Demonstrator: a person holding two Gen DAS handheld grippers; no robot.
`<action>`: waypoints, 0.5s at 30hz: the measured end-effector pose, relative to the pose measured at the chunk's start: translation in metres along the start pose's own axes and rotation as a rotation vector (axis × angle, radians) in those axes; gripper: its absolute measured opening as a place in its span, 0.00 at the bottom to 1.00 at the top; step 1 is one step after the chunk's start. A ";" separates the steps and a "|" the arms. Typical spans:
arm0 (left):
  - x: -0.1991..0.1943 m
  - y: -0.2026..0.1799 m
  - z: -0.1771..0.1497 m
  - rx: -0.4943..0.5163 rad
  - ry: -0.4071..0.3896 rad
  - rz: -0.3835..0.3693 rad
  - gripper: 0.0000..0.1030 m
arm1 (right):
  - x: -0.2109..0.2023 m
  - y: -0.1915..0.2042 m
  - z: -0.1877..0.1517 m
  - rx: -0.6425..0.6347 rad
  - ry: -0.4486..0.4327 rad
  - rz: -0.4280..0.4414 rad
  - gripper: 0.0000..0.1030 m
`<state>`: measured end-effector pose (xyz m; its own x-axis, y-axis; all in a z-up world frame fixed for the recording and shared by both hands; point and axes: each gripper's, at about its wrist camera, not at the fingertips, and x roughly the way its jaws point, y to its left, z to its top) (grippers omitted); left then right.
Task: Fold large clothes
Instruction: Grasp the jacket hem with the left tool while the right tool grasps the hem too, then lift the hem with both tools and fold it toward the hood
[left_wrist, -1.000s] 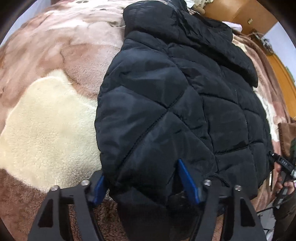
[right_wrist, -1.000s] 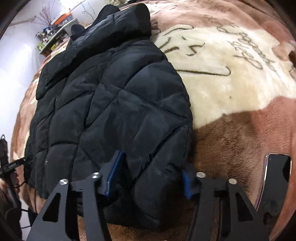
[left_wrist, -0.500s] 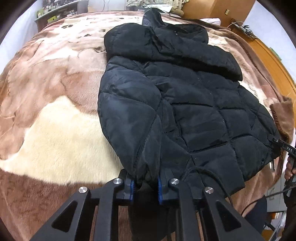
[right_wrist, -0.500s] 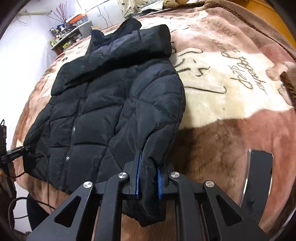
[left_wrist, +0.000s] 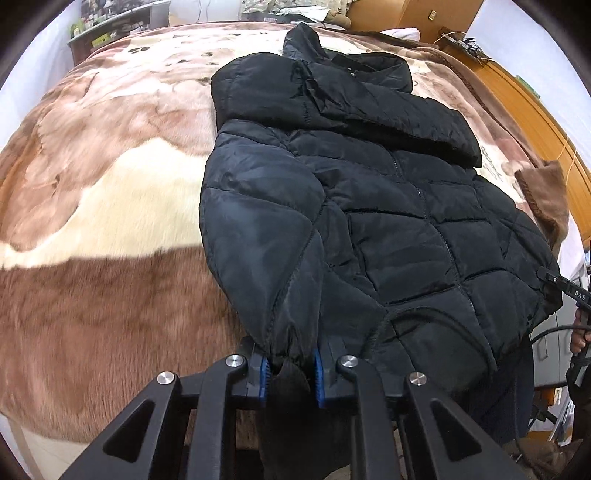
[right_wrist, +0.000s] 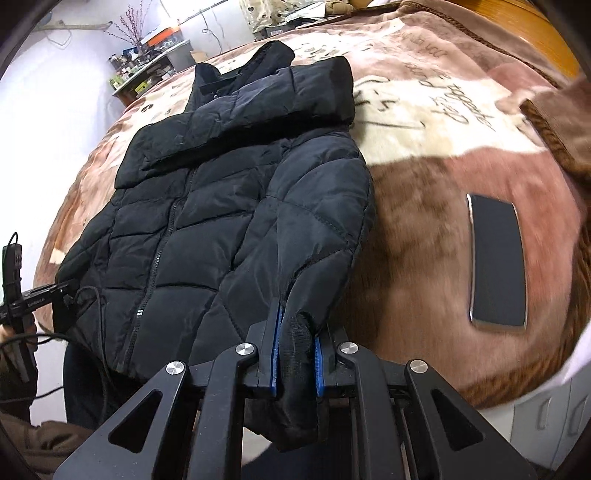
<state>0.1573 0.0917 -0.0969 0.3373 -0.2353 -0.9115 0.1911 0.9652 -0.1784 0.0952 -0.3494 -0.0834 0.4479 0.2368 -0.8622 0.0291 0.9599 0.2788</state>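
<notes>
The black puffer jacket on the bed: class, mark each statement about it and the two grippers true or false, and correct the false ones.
1. The left gripper is shut on a sleeve cuff of the black puffer jacket. True.
2. The right gripper is open and holds nothing. False: it is shut on the jacket's other sleeve cuff.
3. The jacket lies on a plain white sheet. False: it lies on a brown and cream plush blanket.
4. A dark phone lies on the blanket, apart from the jacket. True.
5. The jacket's front zip is fully open. False: the front panels meet along the zip.
</notes>
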 end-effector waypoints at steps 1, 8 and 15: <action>0.000 0.001 -0.002 -0.004 0.001 0.000 0.18 | -0.002 -0.001 -0.006 0.005 -0.002 0.002 0.13; 0.002 0.004 0.005 -0.036 -0.013 0.019 0.25 | -0.007 0.001 -0.025 -0.005 -0.011 -0.041 0.17; -0.021 0.004 -0.016 -0.053 -0.049 0.037 0.38 | -0.027 -0.002 -0.031 0.032 -0.060 -0.082 0.37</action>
<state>0.1367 0.1026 -0.0846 0.3879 -0.2029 -0.8991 0.1286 0.9778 -0.1652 0.0554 -0.3531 -0.0741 0.4959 0.1468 -0.8559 0.0958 0.9704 0.2219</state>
